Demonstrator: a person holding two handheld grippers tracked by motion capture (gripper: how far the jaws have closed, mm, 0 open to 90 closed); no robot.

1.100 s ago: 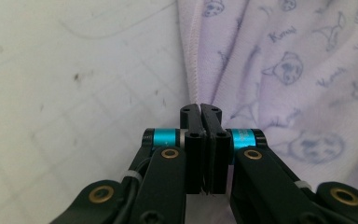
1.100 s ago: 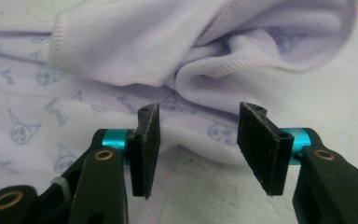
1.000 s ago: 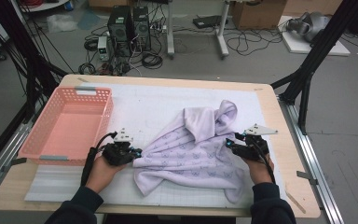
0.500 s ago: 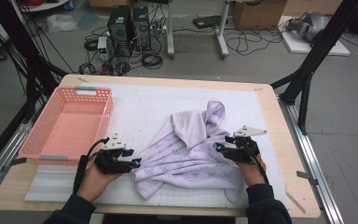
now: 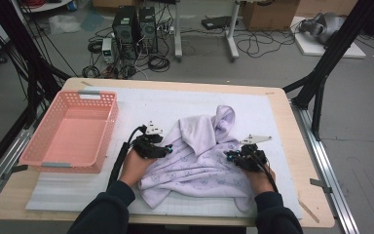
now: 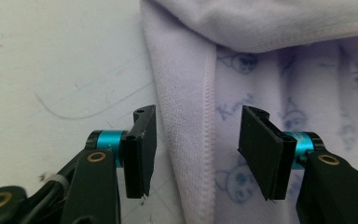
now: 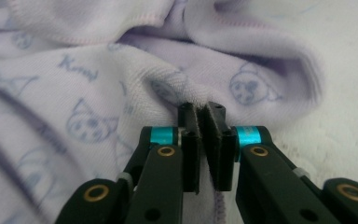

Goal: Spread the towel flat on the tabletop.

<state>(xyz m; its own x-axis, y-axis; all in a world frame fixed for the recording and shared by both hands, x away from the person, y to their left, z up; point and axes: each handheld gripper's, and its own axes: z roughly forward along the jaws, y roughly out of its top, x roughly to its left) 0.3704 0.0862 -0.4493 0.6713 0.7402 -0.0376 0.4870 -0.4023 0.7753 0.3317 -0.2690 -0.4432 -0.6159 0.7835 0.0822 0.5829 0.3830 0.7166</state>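
My right gripper has just closed on a fold of the lilac towel lying crumpled mid-table, my left gripper has been opening astride its hem without pinching it, so the folding, I think, has barely begun.

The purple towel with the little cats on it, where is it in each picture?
High view: the purple towel lies crumpled at the table's middle, between both grippers.
Left gripper view: it covers the right side, its stitched hem between the open jaws.
Right gripper view: it spreads across the top and left, a fold pinched in the shut jaws.
Shared landmark: the white mat under the towel, in all three views.
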